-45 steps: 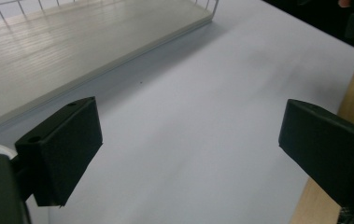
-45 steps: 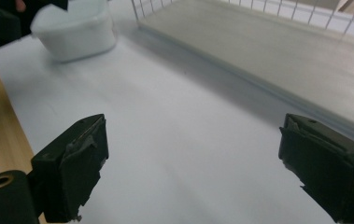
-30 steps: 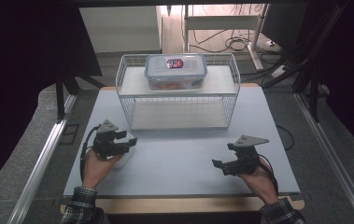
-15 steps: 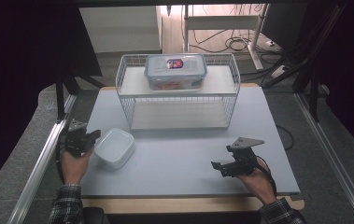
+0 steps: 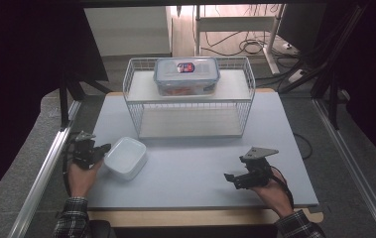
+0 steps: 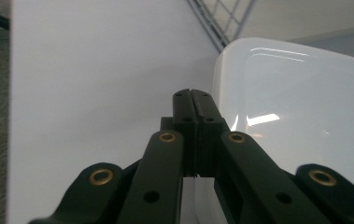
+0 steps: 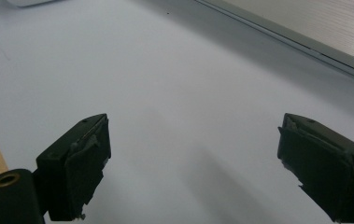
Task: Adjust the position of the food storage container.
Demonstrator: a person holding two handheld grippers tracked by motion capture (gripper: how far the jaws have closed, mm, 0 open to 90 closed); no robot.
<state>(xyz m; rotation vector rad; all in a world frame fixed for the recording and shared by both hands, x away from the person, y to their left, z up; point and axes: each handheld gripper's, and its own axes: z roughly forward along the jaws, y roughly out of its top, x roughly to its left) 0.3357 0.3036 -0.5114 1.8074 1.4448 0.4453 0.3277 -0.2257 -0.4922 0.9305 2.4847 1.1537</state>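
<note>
Left gripper (image 5: 107, 147): fingers closed together, tips beside the white container (image 5: 125, 157) rim, nothing visibly clamped. Right gripper (image 5: 230, 179): fingers spread wide over bare bench (image 5: 195, 168).

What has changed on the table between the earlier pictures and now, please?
The left gripper moved out to the table's left edge, uncovering a white dish that now lies on the mat. Its jaws have just been closing and now meet, seemingly pinching the dish's rim, though the contact itself is hard to see. The right gripper stayed put with jaws open, and the lidded box remains on the wire rack.
</note>
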